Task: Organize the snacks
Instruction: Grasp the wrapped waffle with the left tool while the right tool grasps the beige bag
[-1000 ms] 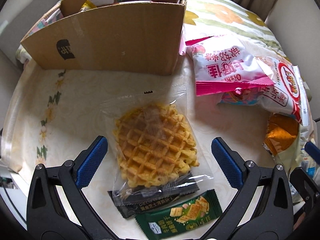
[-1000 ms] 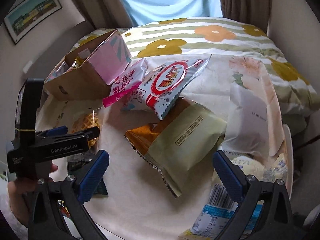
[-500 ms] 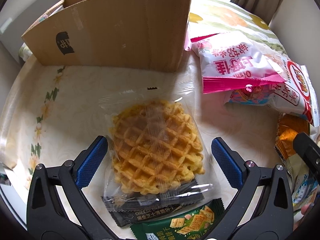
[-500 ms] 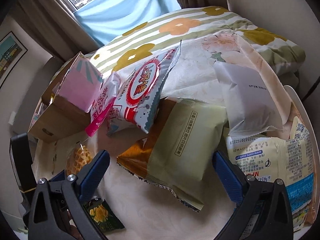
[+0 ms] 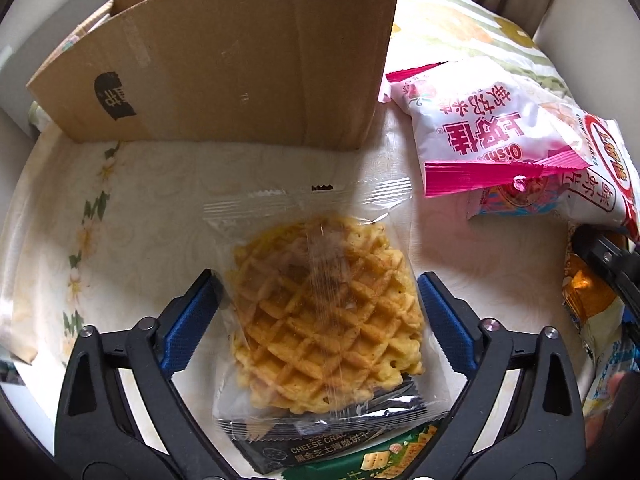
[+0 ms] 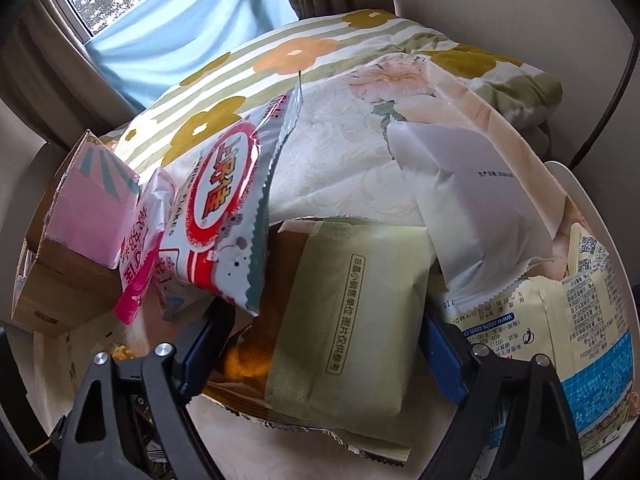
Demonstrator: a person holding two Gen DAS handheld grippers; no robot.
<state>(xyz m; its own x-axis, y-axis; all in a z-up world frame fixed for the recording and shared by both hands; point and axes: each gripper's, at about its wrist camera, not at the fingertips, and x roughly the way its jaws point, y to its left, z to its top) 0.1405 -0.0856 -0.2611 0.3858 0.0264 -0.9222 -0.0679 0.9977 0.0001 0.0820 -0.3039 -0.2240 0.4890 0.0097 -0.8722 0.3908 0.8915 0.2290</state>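
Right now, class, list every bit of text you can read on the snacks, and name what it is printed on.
"CHEESE CRAC", cut off: black cracker packet.
"Oishi", upside down: pink-edged snack bag.
"www.oishi.com", upside down: blue and cream bag.
Chinese characters: olive green bag, red-ringed bag.
Cardboard box stamp: unreadable.

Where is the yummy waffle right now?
In the left wrist view, the wrapped waffle lies on the tablecloth between the left gripper's blue fingers, below the cardboard box.
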